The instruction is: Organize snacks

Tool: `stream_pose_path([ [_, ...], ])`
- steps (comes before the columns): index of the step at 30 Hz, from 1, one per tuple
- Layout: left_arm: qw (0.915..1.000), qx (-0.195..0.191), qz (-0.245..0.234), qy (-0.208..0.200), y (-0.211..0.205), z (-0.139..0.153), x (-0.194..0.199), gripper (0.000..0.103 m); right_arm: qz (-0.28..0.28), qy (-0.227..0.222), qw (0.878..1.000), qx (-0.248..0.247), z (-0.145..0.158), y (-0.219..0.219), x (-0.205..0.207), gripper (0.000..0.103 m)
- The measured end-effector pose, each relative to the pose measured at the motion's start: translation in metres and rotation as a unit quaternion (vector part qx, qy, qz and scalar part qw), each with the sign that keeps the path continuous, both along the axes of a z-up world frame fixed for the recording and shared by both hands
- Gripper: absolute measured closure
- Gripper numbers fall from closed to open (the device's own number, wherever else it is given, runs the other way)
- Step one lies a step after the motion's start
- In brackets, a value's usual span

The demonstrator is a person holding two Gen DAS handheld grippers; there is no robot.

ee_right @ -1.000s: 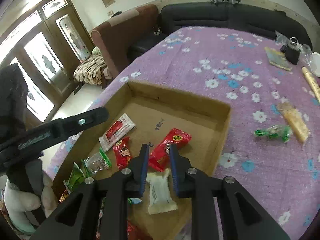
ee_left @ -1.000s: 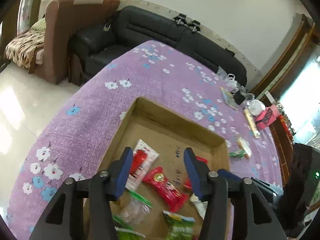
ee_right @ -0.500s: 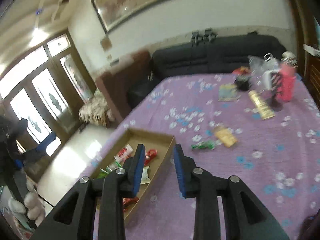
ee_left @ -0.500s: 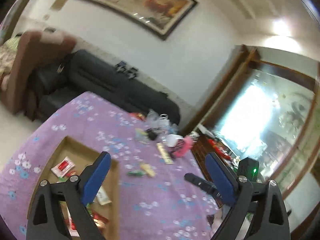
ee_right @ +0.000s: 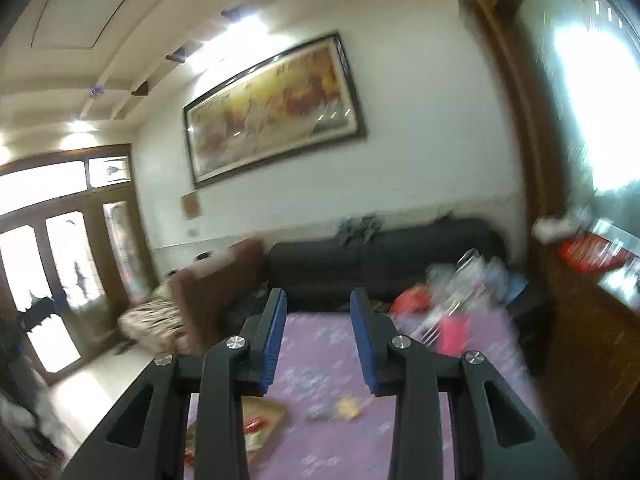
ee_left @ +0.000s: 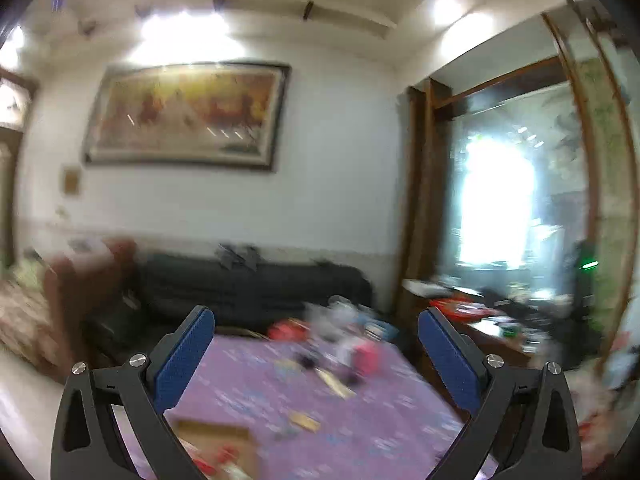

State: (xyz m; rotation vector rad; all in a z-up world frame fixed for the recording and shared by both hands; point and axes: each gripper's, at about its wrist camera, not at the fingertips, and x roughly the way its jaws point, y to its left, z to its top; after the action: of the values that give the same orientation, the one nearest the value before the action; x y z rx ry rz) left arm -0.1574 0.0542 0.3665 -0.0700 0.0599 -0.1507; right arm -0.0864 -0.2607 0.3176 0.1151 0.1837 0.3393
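Observation:
Both views are blurred by motion and tilted up toward the room. The cardboard box (ee_left: 224,446) with red snack packs shows low on the purple flowered table (ee_left: 360,412), and in the right wrist view (ee_right: 264,420). Loose snacks, one yellow (ee_right: 347,407) and one green (ee_right: 320,413), lie on the cloth right of the box. My left gripper (ee_left: 316,354) is wide open and empty, high above the table. My right gripper (ee_right: 318,336) is open with a narrower gap, also empty and high.
A cluster of items, a pink one (ee_right: 454,332) among them, sits at the table's far end. A black sofa (ee_left: 248,292) and a brown armchair (ee_right: 216,292) stand behind the table. A wooden cabinet (ee_right: 592,320) is at the right.
Both grippers have lifted away from the box and tilted upward, so the views now show wall and ceiling. The left jaws opened wider; the right jaws opened somewhat.

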Motion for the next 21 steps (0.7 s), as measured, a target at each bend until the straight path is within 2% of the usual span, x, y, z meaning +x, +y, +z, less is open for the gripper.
stream_pose_path([
  [2,0.9966,0.043,0.059,-0.037,-0.005,0.039,-0.005,0.0,-0.036,-0.024,0.999,-0.02,0.039,-0.004,-0.006,0.07],
  [5,0.974,0.116,0.166,-0.101,-0.015,0.102,-0.008,0.0,-0.083,-0.044,0.995,-0.02,0.103,-0.015,-0.009,0.068],
  [6,0.9647,0.129,0.193,-0.125,-0.015,0.122,-0.011,0.0,-0.101,-0.049,0.993,-0.018,0.126,-0.02,-0.007,0.067],
  [8,0.9525,0.138,0.217,-0.163,-0.009,0.15,-0.014,0.0,-0.139,-0.057,0.988,-0.023,0.159,-0.025,-0.005,0.066],
  [9,0.9506,0.135,0.215,-0.179,-0.003,0.16,-0.014,0.0,-0.163,-0.062,0.984,-0.03,0.173,-0.026,-0.003,0.065],
  [10,0.9546,0.123,0.194,-0.189,0.004,0.165,-0.013,0.0,-0.181,-0.063,0.981,-0.036,0.182,-0.026,0.0,0.063],
  [11,0.9642,0.107,0.16,-0.182,0.013,0.164,-0.008,0.0,-0.195,-0.063,0.978,-0.041,0.187,-0.026,0.004,0.06],
  [13,0.9806,0.088,0.114,-0.133,0.023,0.149,0.013,0.0,-0.201,-0.056,0.976,-0.054,0.183,-0.024,0.014,0.053],
  [16,0.9906,0.098,0.08,-0.051,0.023,0.095,0.056,0.0,-0.171,-0.031,0.983,-0.066,0.142,-0.021,0.039,0.043],
  [18,0.9974,0.069,0.02,0.006,0.027,0.043,0.087,0.0,-0.149,0.011,0.985,-0.088,0.093,-0.013,0.068,0.041],
  [19,0.9982,0.051,0.0,0.031,0.029,0.02,0.099,0.0,-0.132,0.036,0.986,-0.096,0.066,-0.009,0.082,0.041],
  [20,0.997,0.028,-0.019,0.07,0.032,-0.017,0.12,0.0,-0.102,0.079,0.986,-0.104,0.025,-0.002,0.105,0.041],
  [21,0.9952,0.014,-0.027,0.093,0.029,-0.041,0.132,0.0,-0.084,0.109,0.985,-0.105,-0.009,0.004,0.12,0.041],
])
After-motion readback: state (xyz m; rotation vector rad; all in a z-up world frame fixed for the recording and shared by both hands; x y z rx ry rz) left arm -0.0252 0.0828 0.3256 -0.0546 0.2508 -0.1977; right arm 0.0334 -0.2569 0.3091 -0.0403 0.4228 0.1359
